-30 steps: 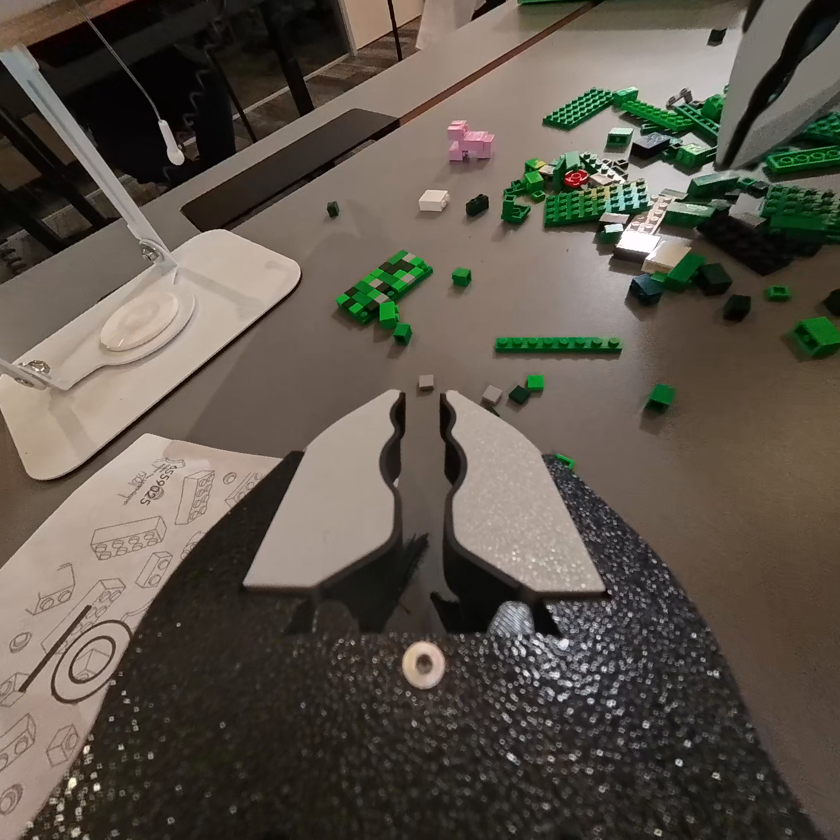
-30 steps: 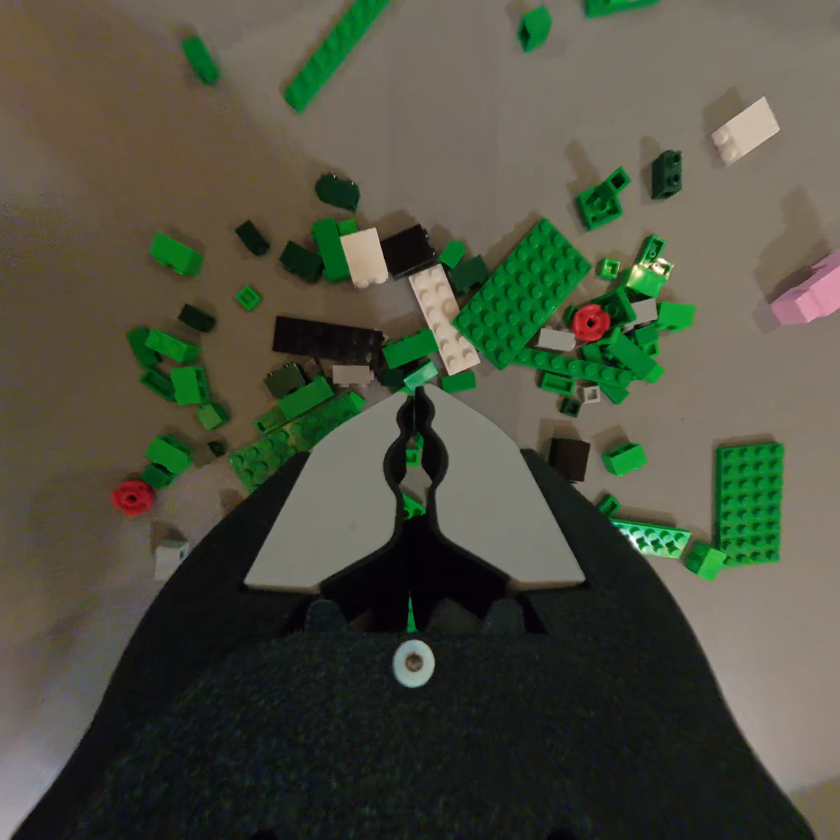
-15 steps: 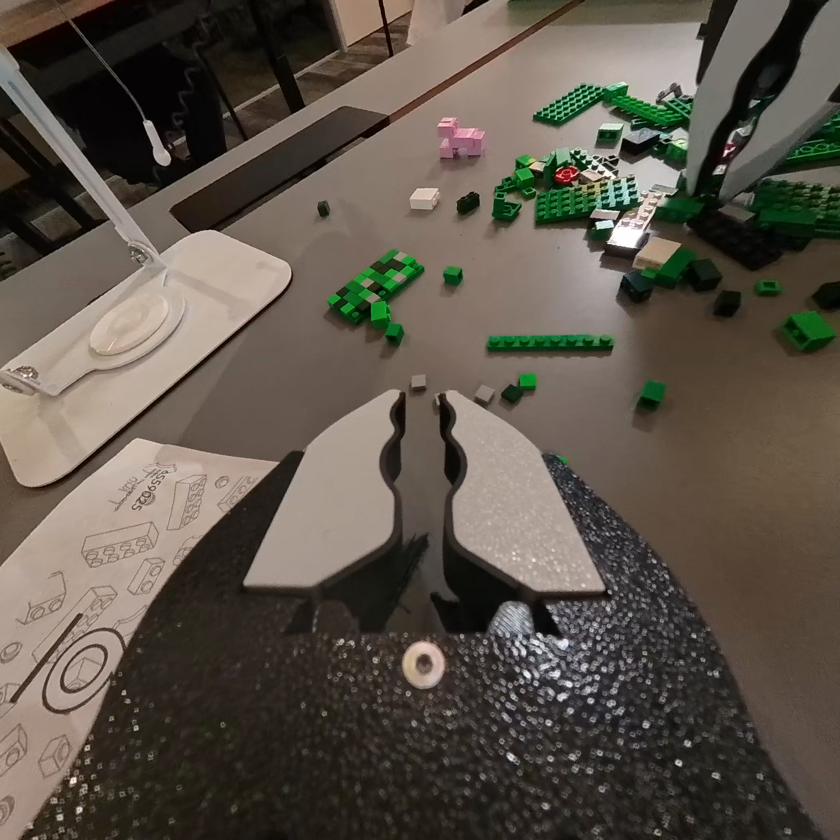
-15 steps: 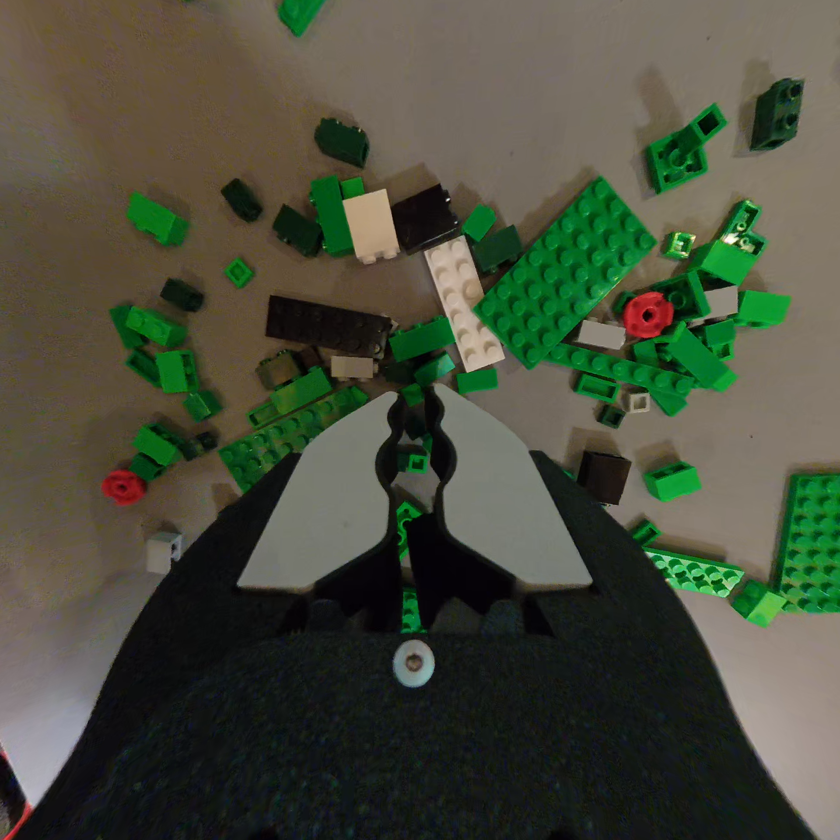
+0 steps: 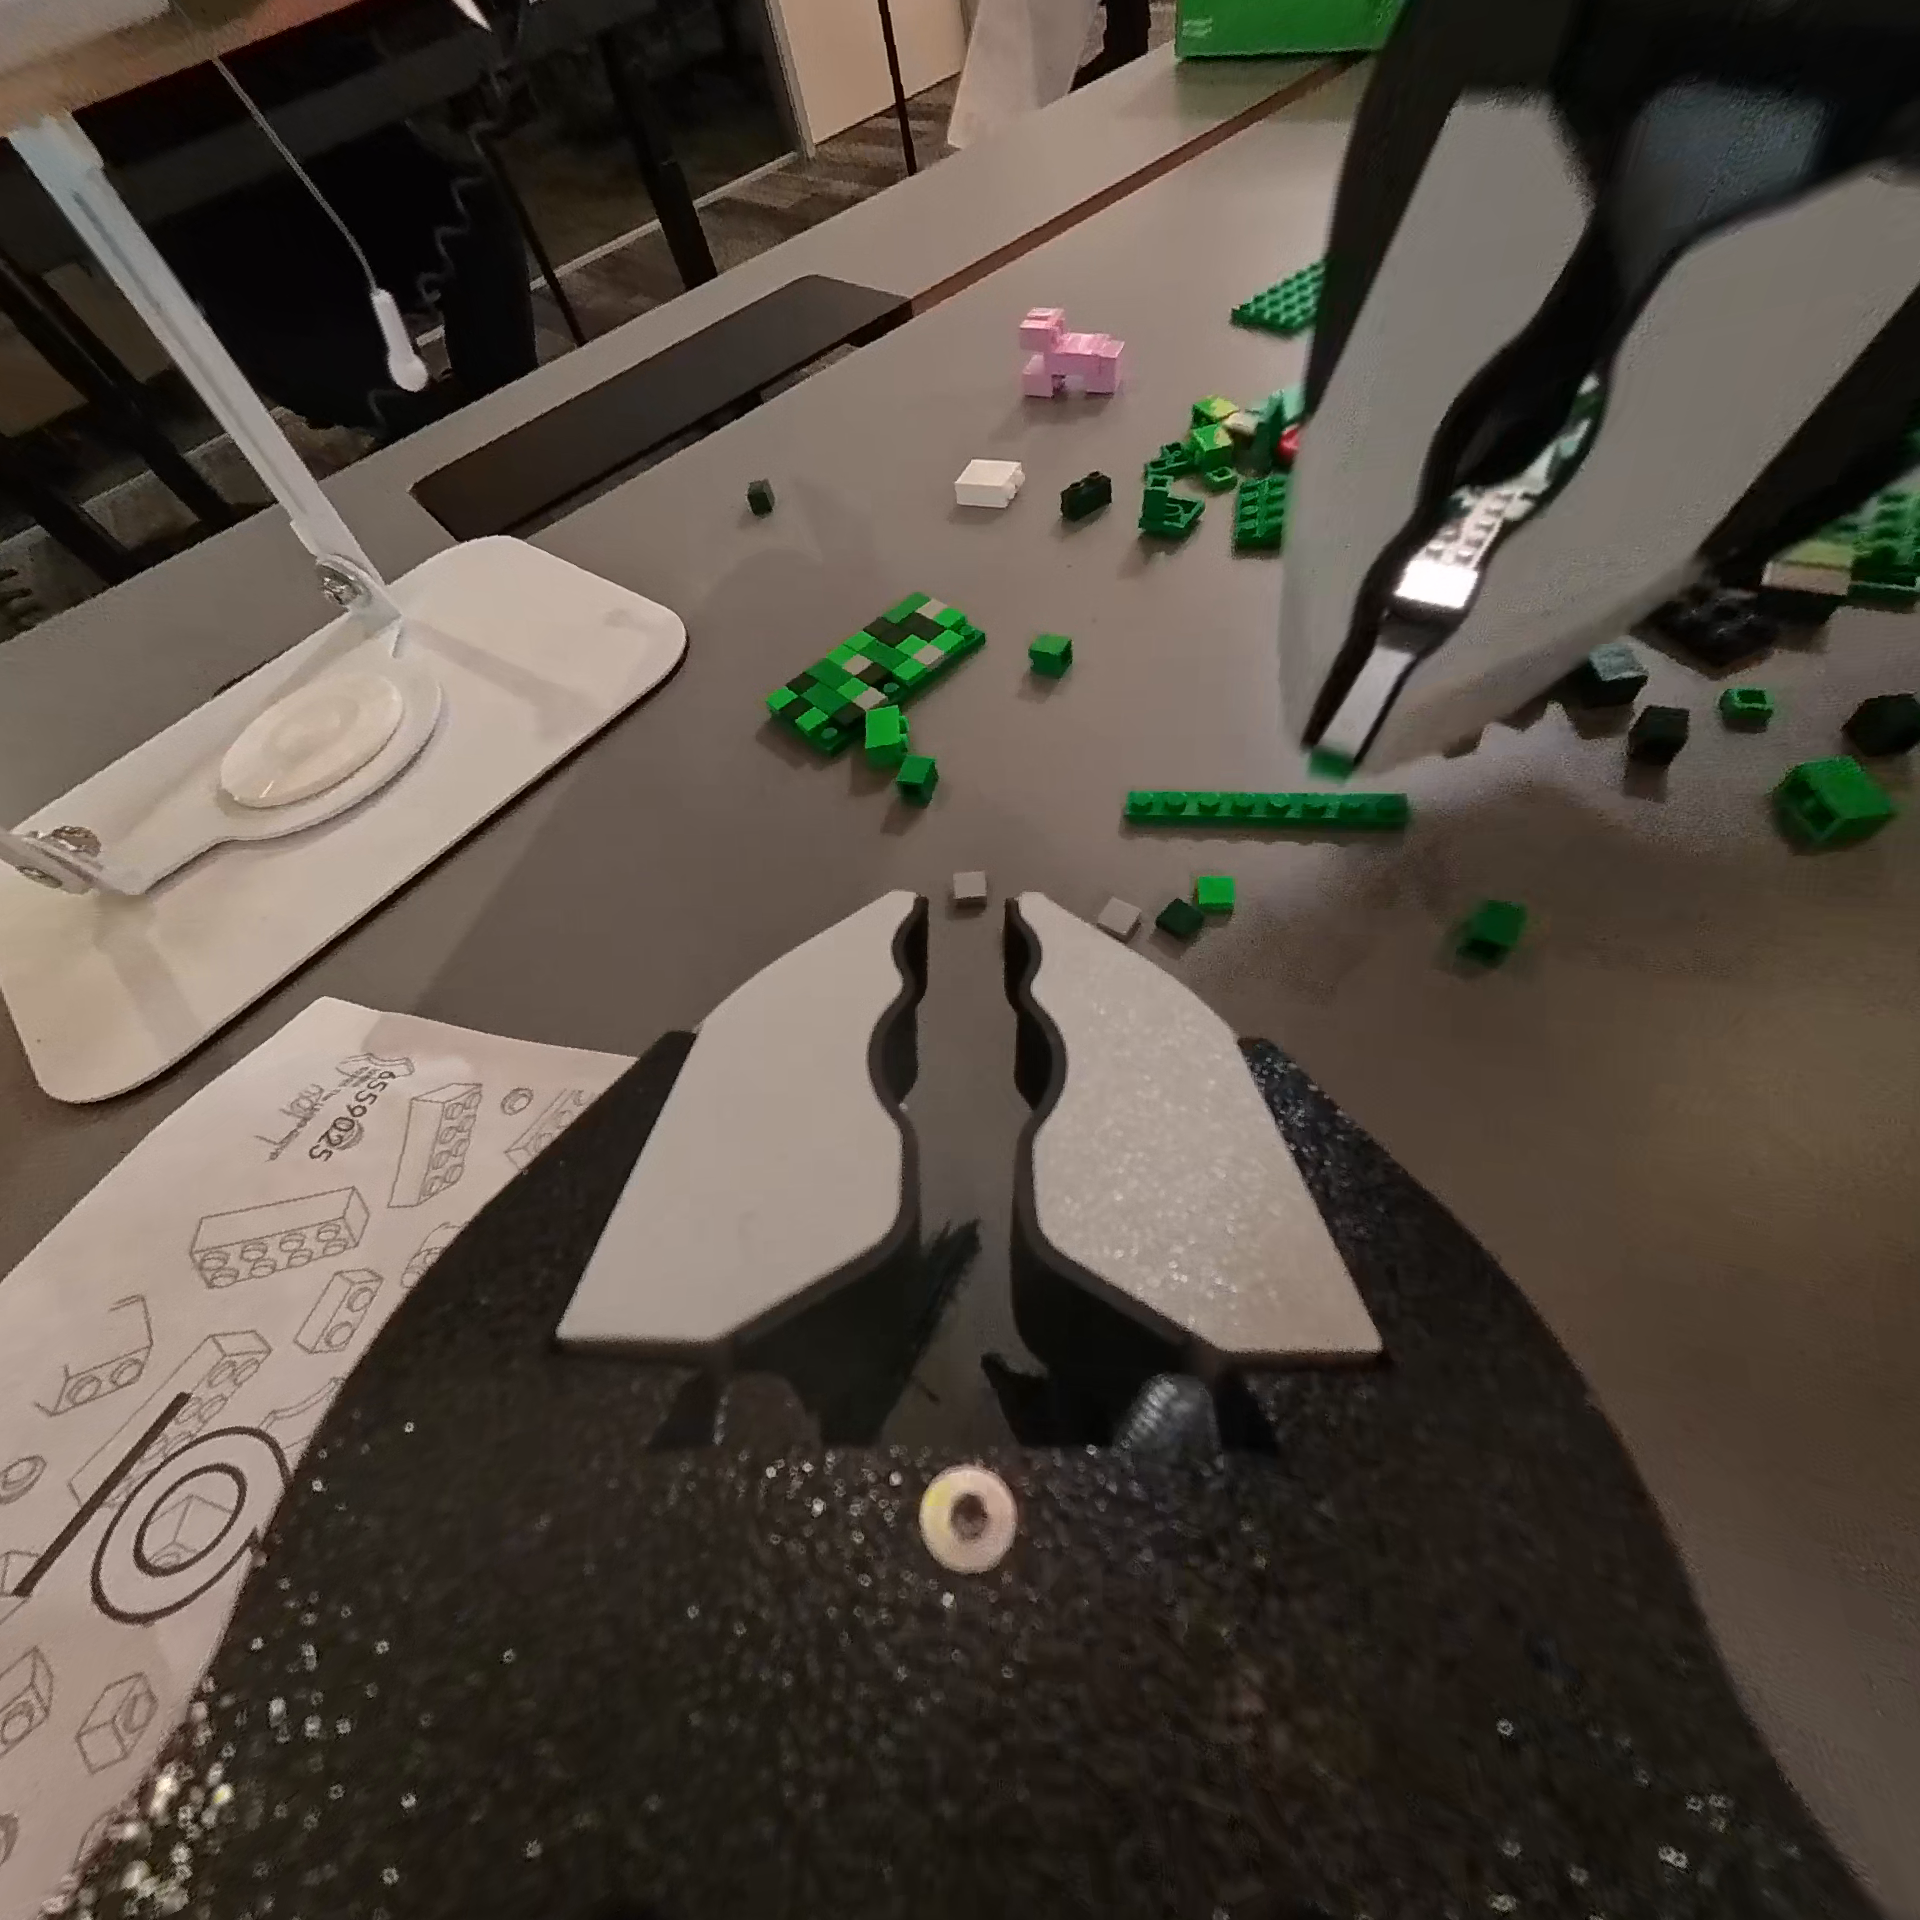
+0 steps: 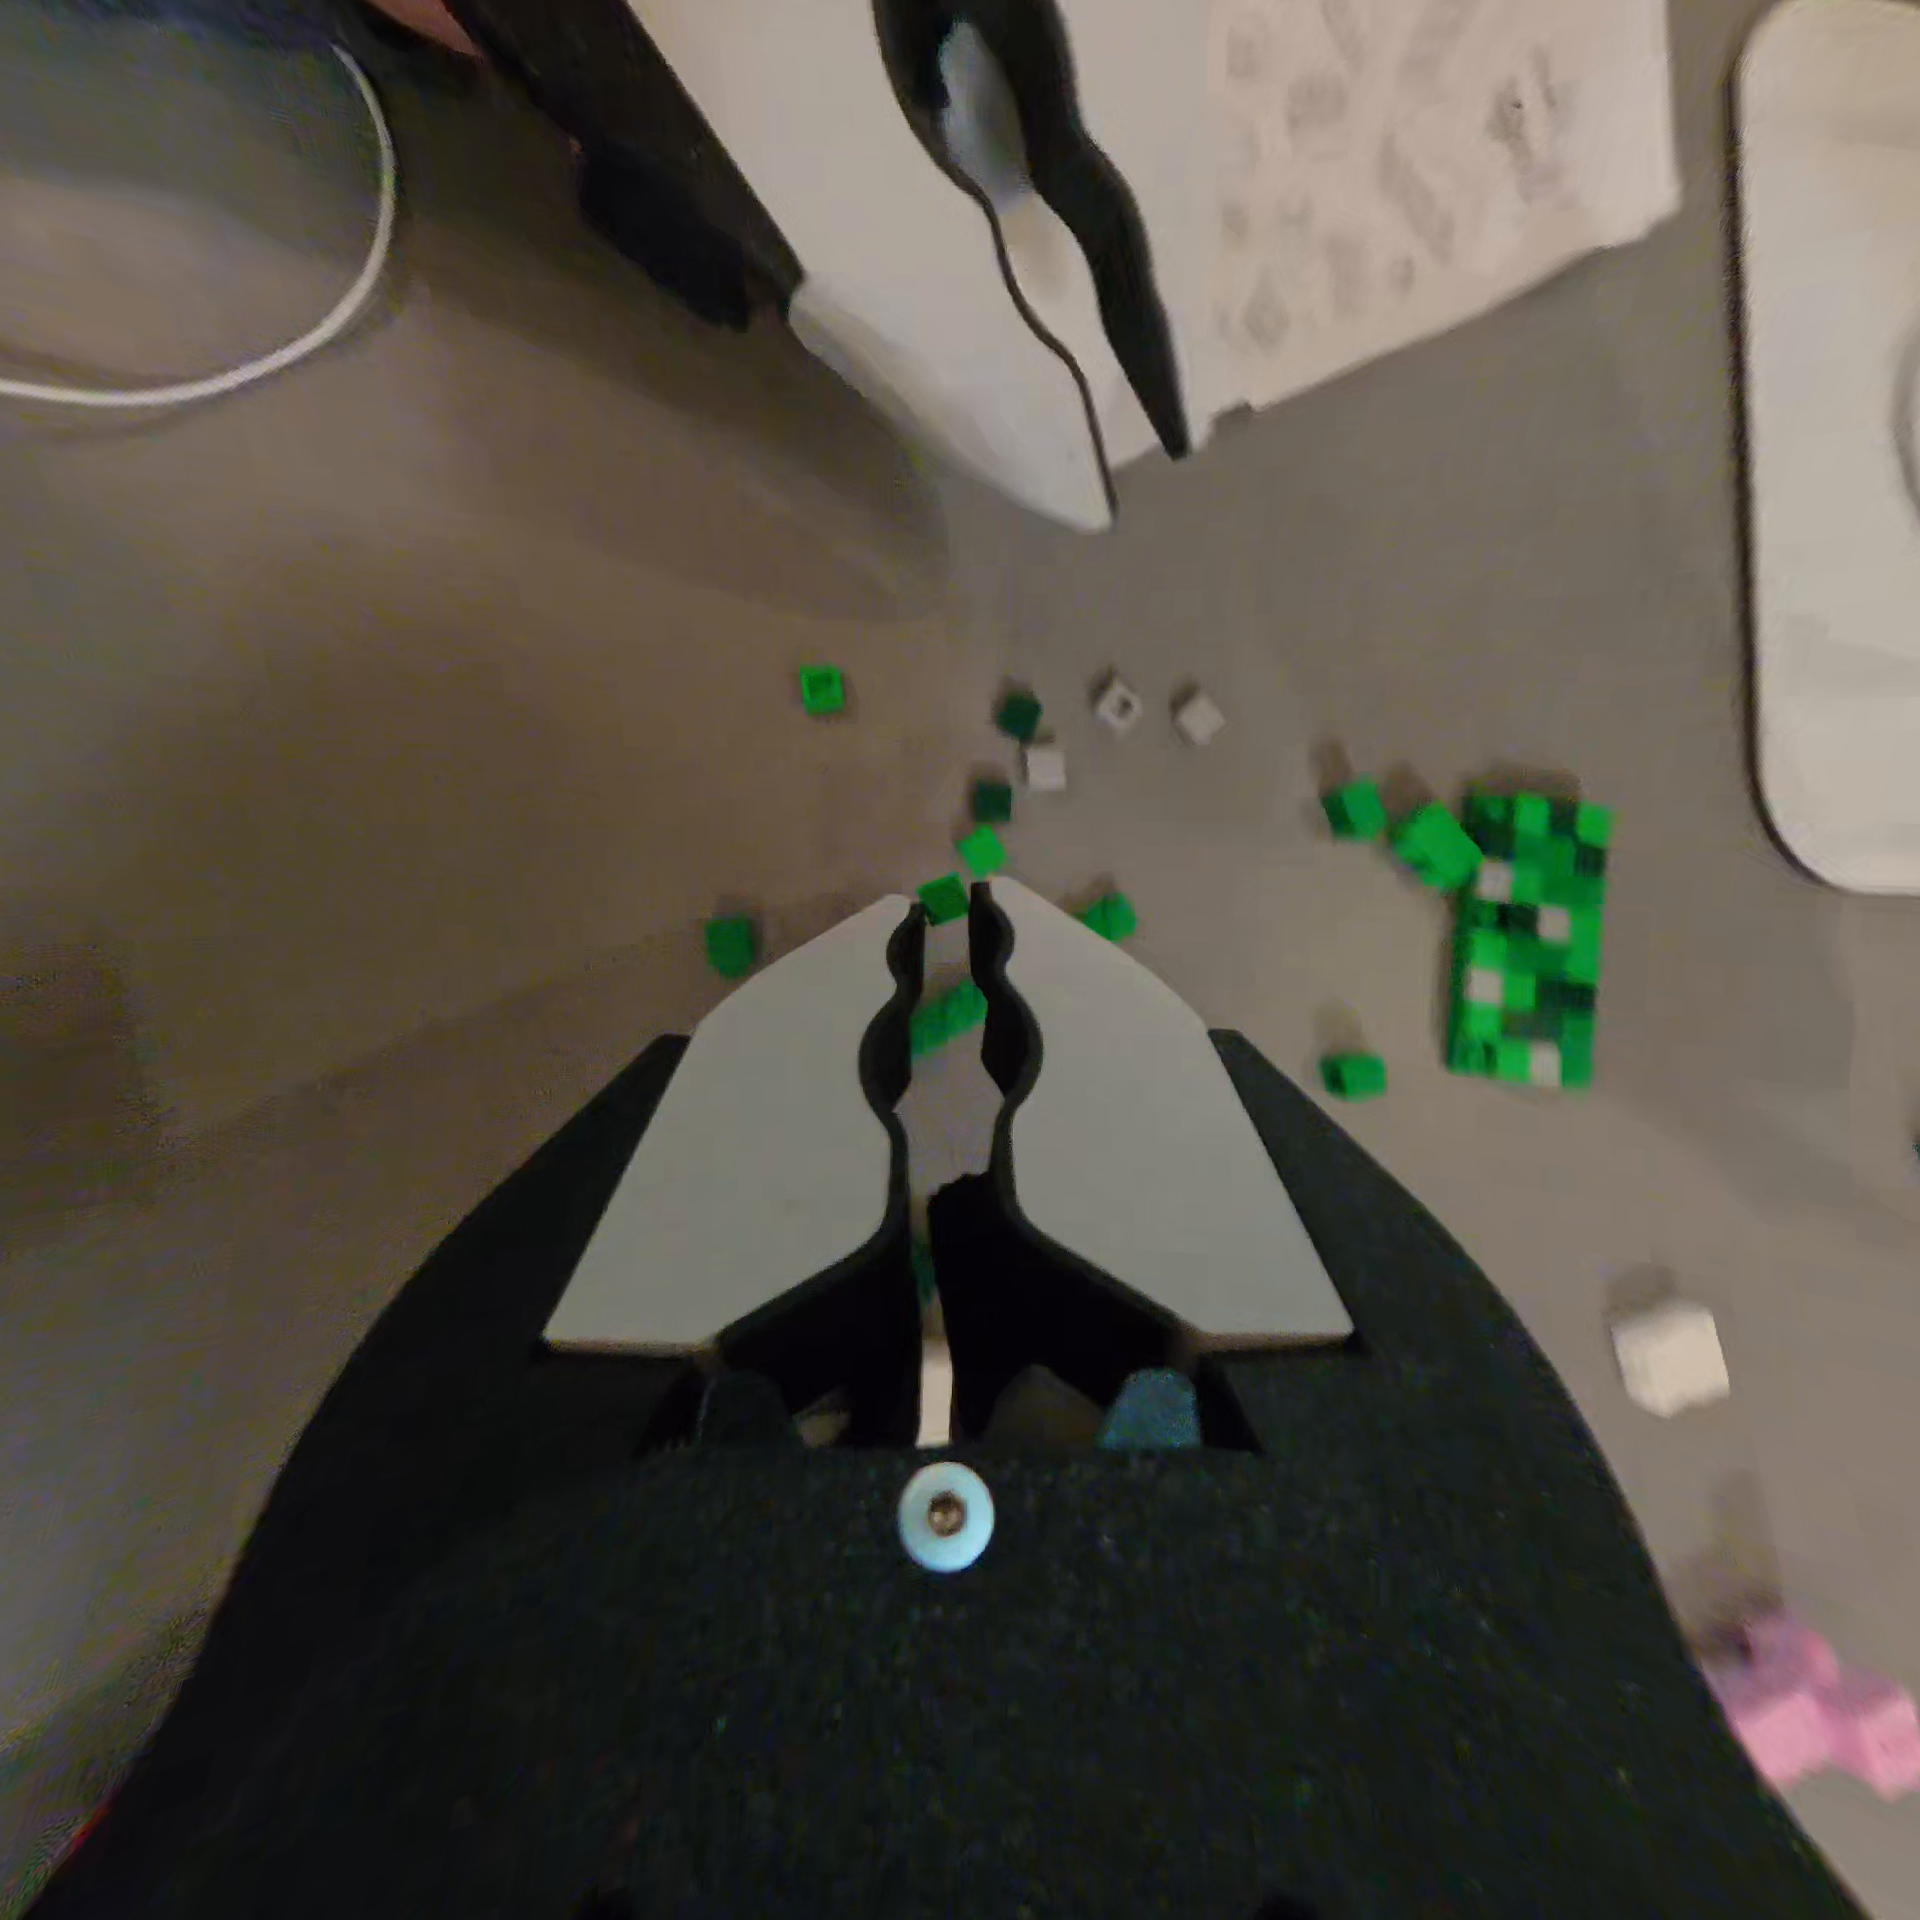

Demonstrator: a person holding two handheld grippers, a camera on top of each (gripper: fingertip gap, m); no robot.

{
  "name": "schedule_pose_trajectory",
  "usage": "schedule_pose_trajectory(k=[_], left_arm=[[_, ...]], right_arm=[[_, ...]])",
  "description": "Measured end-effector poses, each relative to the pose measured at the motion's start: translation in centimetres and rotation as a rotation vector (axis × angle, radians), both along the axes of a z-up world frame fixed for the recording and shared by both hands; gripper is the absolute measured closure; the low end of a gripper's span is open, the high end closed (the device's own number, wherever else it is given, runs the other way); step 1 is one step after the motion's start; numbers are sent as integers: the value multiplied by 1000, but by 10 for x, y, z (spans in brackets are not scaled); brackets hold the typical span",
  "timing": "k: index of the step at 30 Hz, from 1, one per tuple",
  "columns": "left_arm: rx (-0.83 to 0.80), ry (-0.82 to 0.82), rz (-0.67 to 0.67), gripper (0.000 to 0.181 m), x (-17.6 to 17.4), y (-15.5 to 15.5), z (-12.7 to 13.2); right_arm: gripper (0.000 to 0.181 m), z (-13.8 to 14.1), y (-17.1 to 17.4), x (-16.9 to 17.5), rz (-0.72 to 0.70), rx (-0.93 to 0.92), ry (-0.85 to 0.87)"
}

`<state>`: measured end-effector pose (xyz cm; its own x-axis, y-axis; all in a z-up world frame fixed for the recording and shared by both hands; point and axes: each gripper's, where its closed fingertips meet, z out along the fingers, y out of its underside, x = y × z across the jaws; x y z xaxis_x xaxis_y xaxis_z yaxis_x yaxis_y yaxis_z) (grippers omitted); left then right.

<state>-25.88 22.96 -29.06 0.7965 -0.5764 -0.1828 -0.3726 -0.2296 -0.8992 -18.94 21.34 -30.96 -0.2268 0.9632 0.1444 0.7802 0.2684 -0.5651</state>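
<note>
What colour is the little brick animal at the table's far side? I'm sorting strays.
Pink; the brick animal shows best in the left wrist view.

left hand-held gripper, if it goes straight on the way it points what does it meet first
Probably the small grey tile, lying on the table just beyond the left hand-held gripper and in line with the narrow gap between its fingers. Depth is hard to judge, though.

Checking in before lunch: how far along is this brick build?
Done: the flat green, black and grey studded patchwork panel looks assembled. In hand: the right hand-held gripper pinches a small green brick. Left: a long green strip and many loose bricks lie unattached.
</note>
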Motion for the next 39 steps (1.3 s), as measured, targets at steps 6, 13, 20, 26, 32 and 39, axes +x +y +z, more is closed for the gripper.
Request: schedule_pose_trajectory(k=[6, 13, 20, 26, 32, 39], left_arm=[[-4, -39, 6, 168, -2, 1, 3], [-8, -6, -1, 168, 0, 0, 0], [-13, 0, -4, 168, 1, 0, -1], [-18, 38, -25, 168, 7, -2, -5], [-15, 37, -26, 168, 7, -2, -5], [-17, 27, -23, 168, 6, -2, -4]], right_arm=[[167, -14, -8, -25, 45, -43, -25], [159, -9, -5, -21, 20, -45, 6], [163, 6, -23, 69, 23, -200, -117], [165, -11, -37, 105, 72, -154, -225], [167, -23, -35, 112, 91, -137, -306], [170, -27, -34, 108, 110, -124, -315]])
